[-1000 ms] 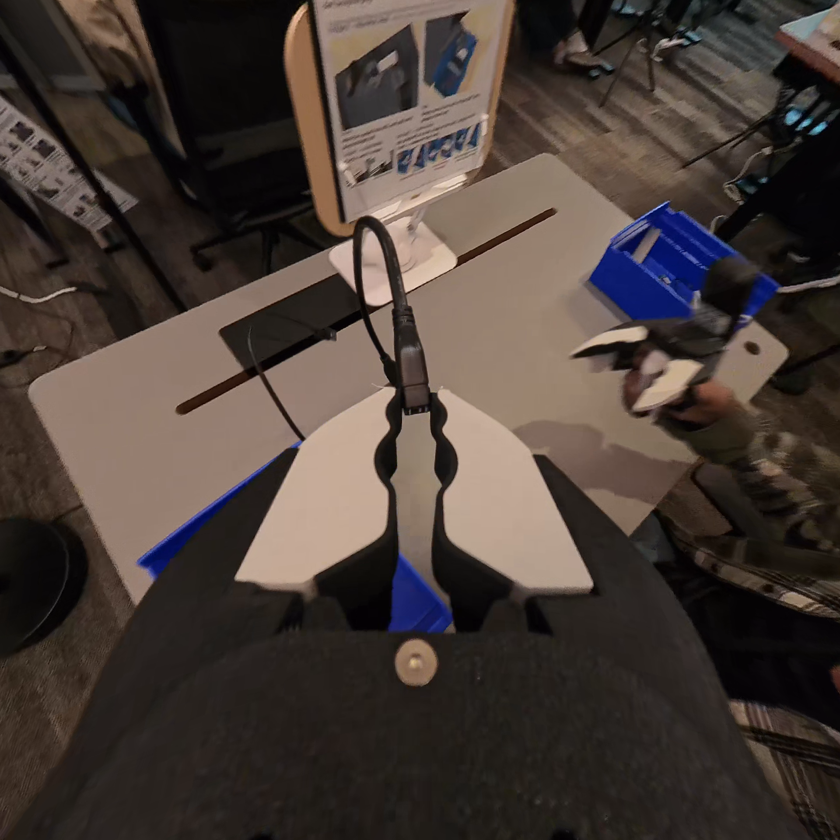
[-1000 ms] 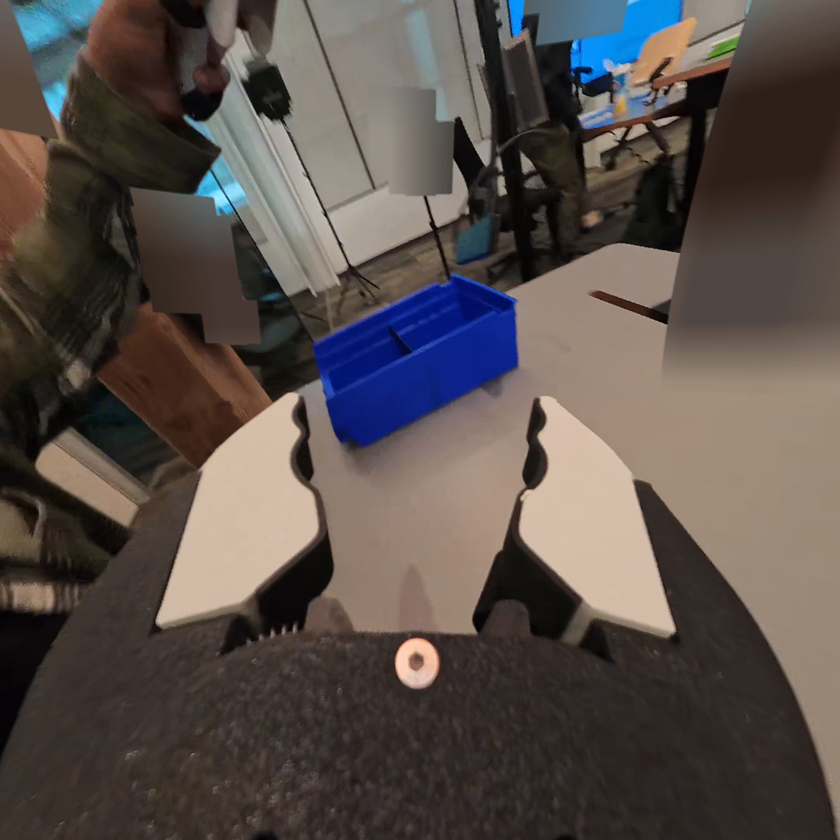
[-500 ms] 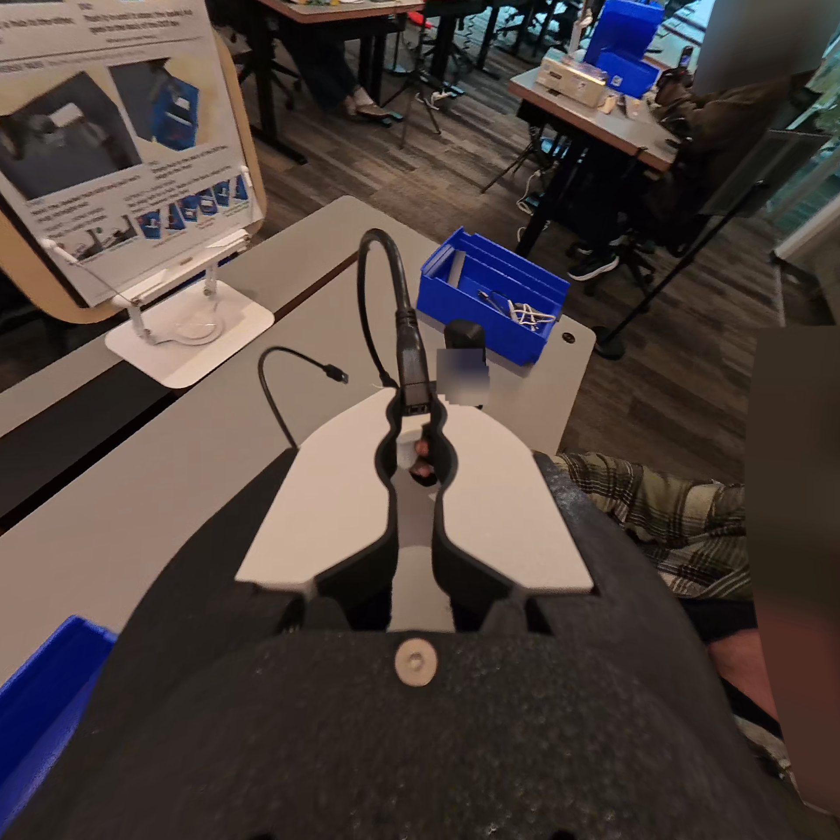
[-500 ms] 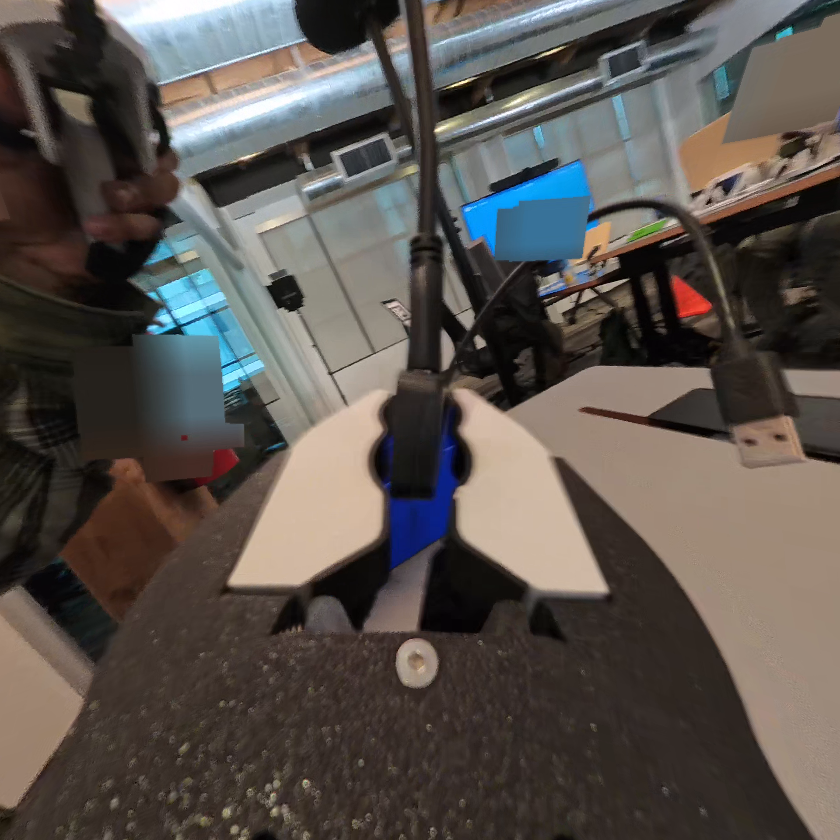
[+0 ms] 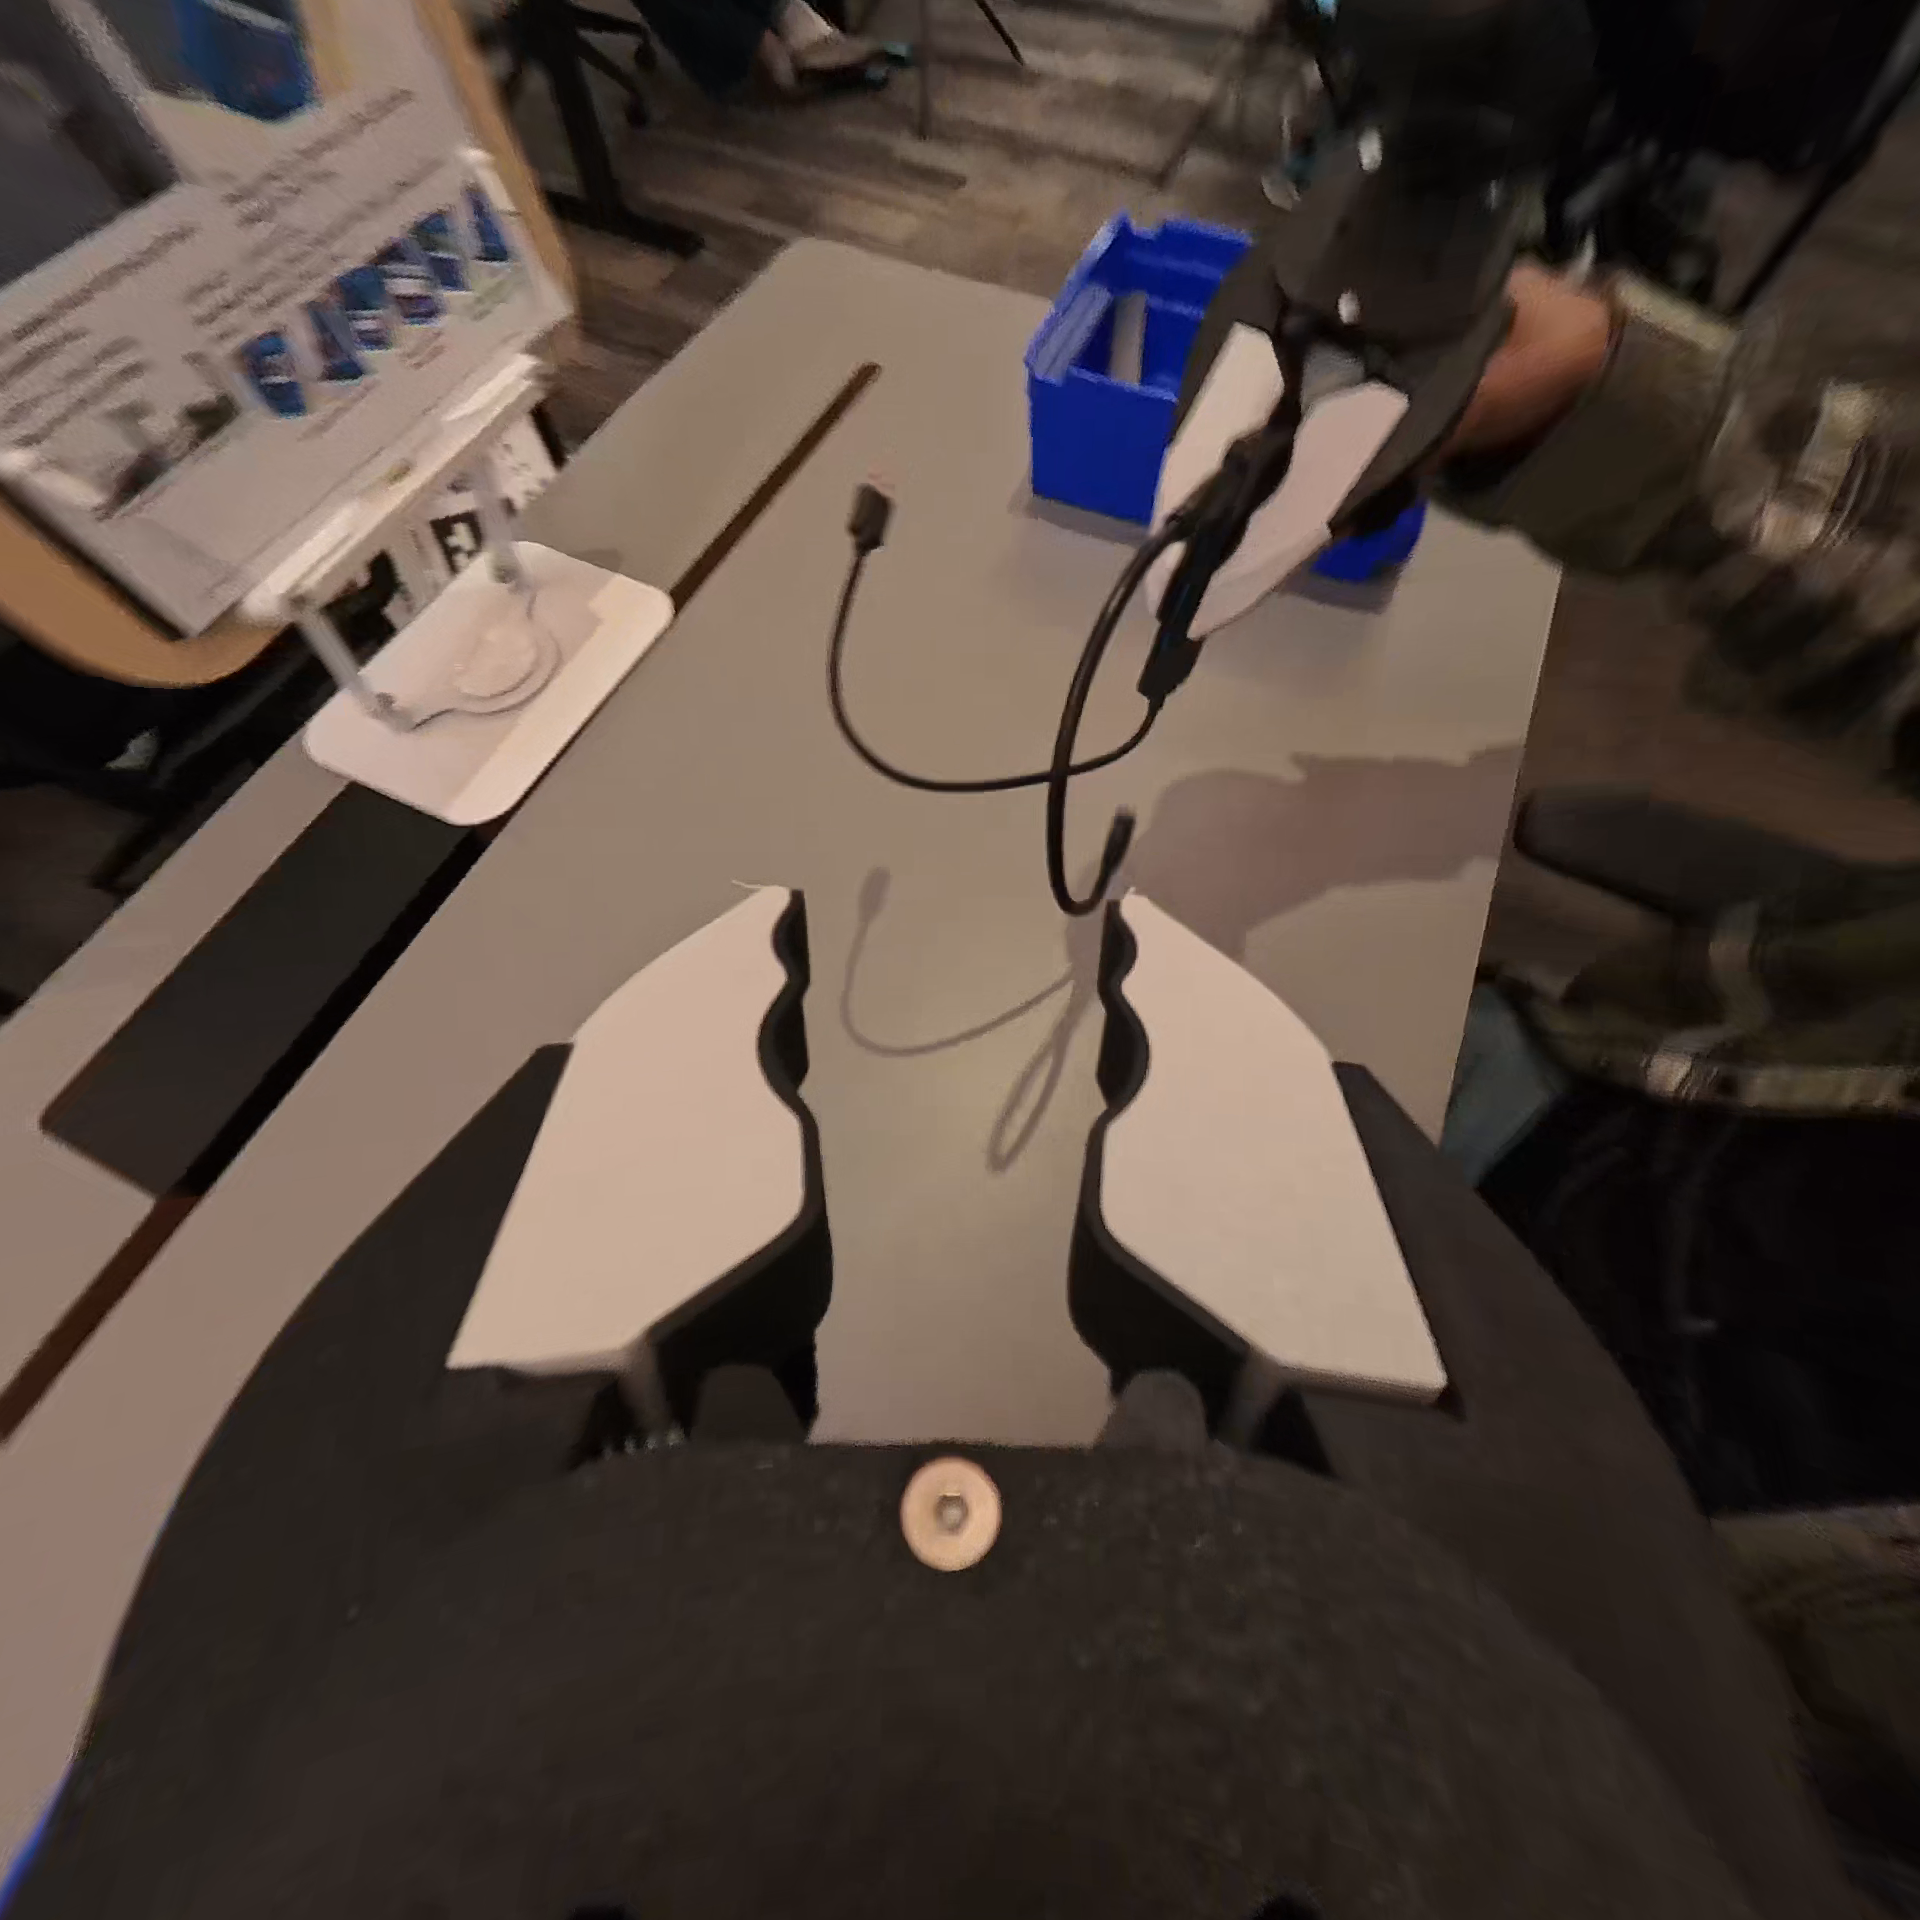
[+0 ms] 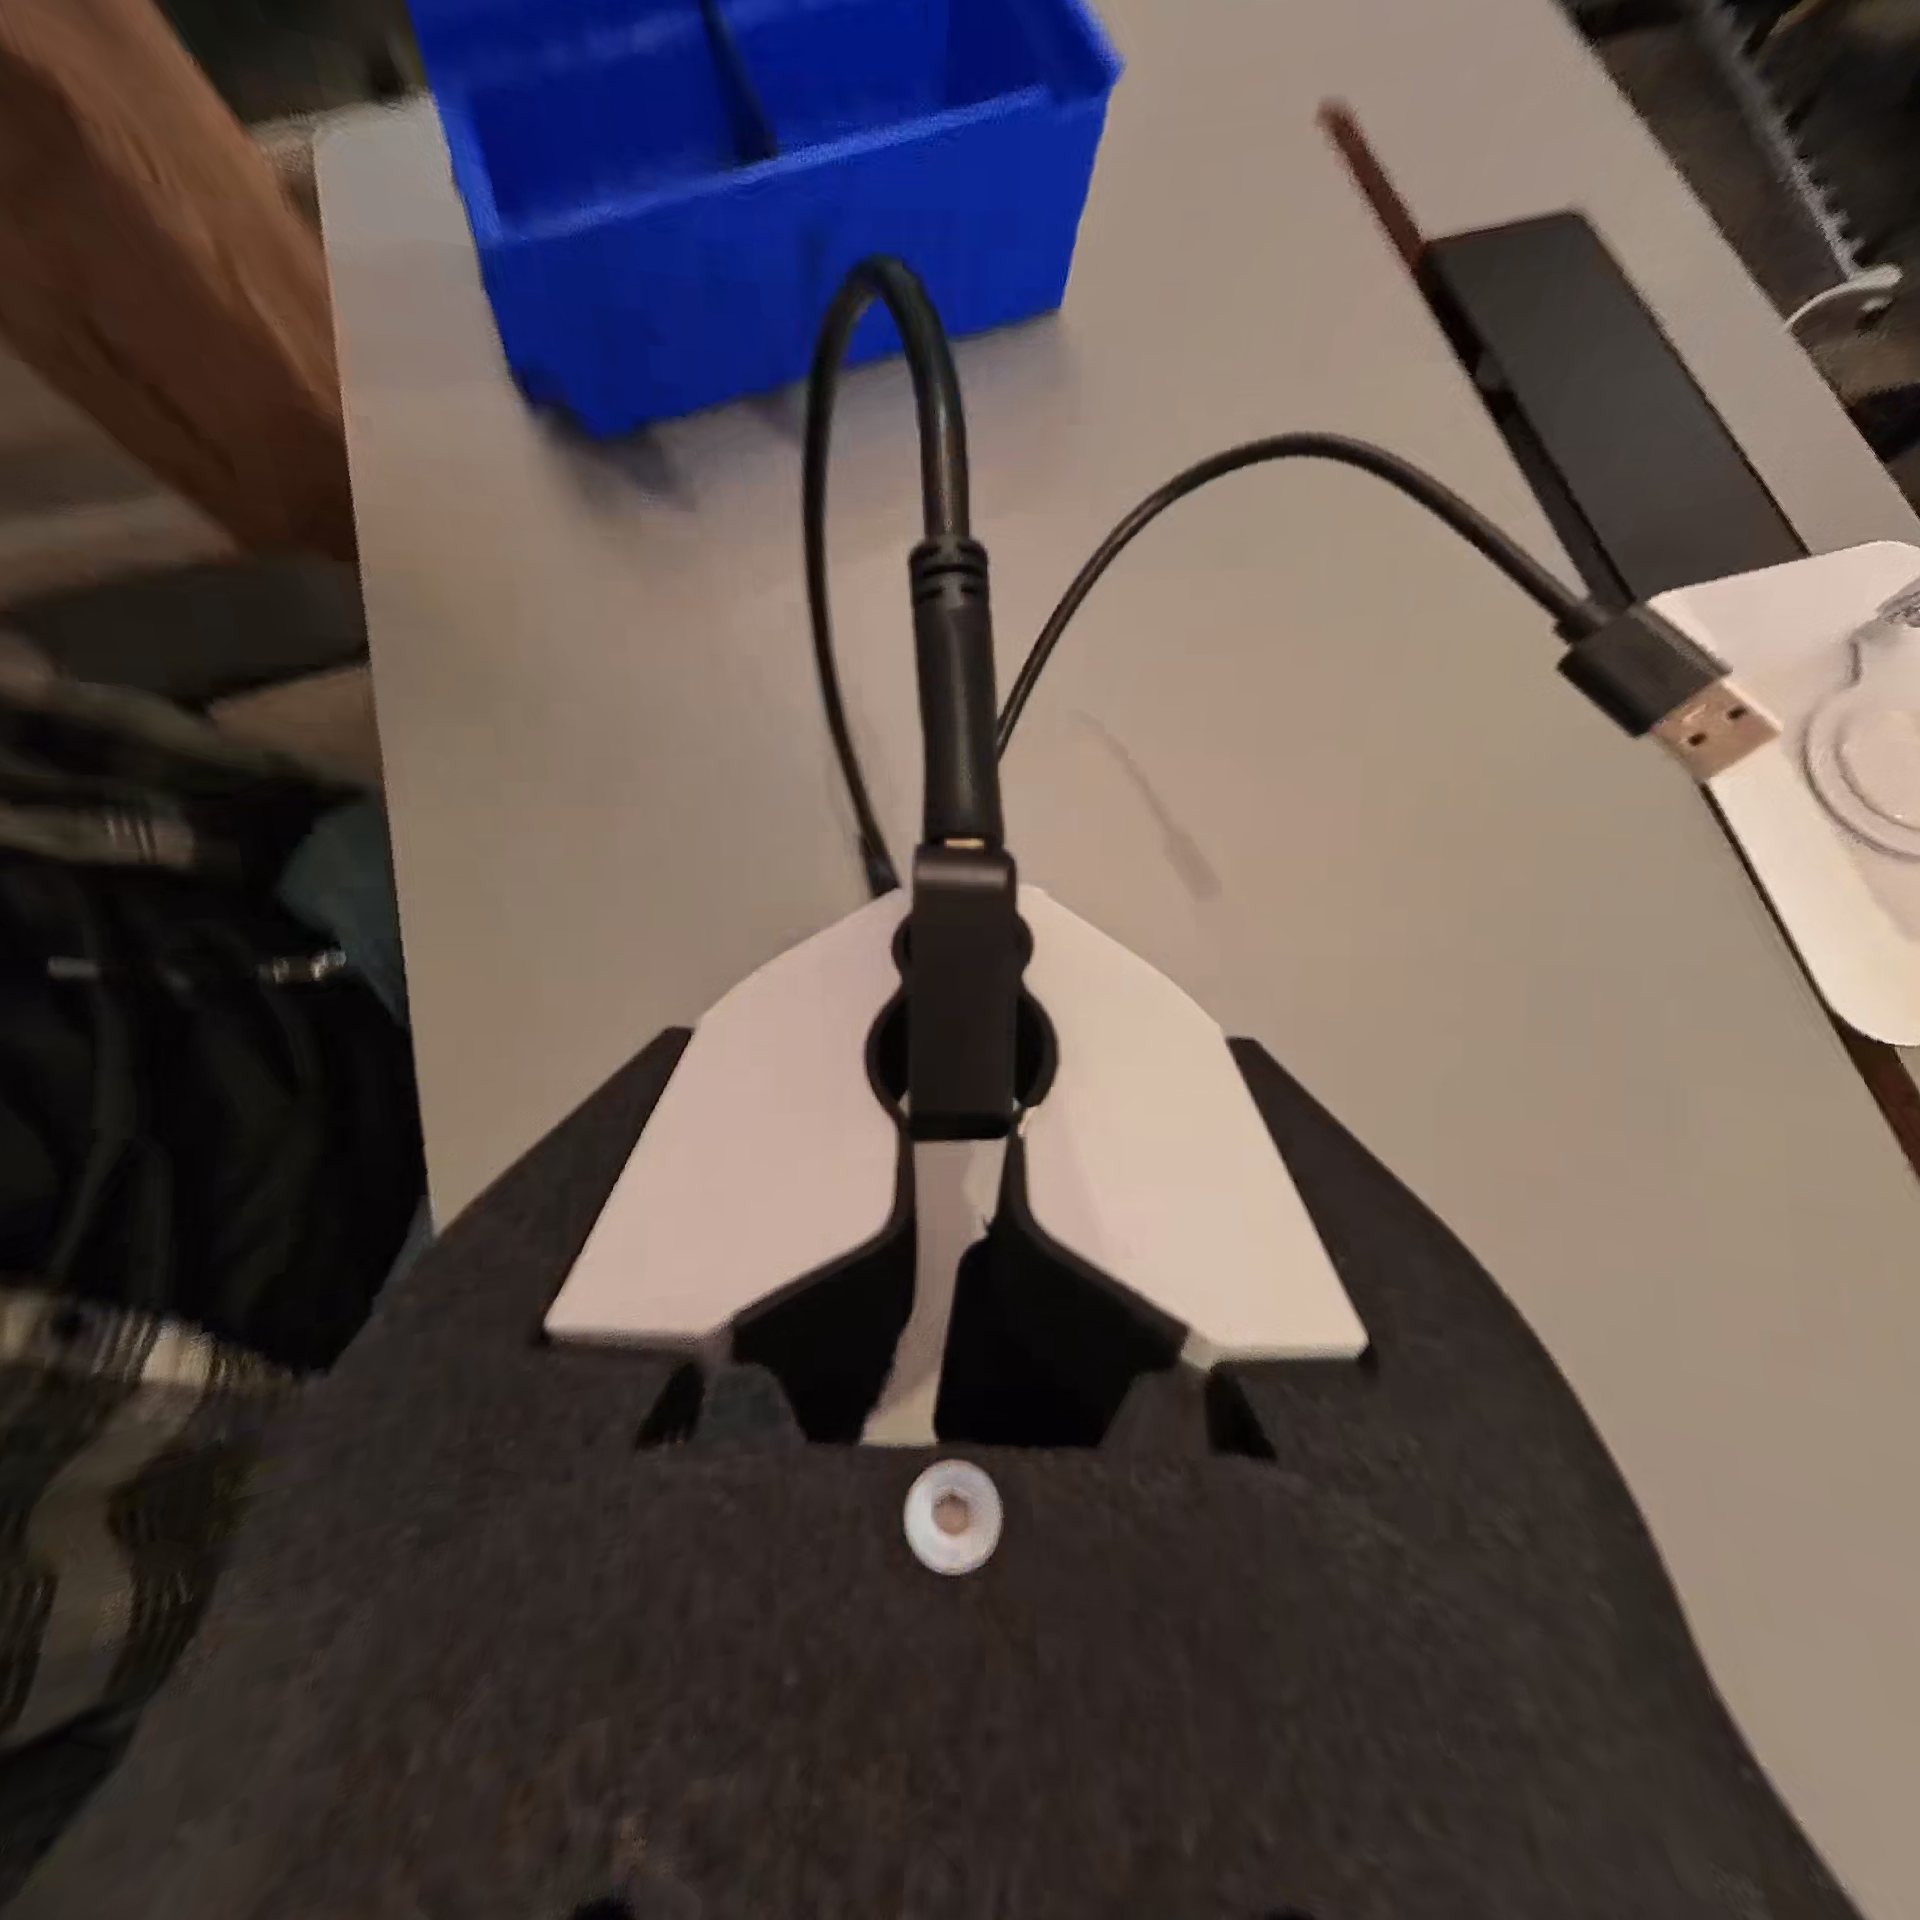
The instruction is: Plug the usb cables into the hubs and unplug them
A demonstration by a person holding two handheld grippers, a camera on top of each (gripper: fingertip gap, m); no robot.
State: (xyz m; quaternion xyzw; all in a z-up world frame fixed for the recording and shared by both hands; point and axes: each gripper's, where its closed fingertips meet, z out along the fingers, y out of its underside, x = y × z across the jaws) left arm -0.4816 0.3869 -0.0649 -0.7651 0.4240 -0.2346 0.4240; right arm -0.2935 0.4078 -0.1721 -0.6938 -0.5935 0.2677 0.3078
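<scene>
Holding USB hub in closed right gripper | left gripper spread, empty | USB-A plug dangling beside hub, judged unplugged

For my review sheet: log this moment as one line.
left gripper: open, empty | right gripper: shut on small black hub | thin black USB cable: dangling | grey table: below

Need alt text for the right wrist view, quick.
The right gripper is shut on a black USB hub with its cable looping up; a loose USB-A plug dangles to the right above the grey table, blue bin behind.
</scene>
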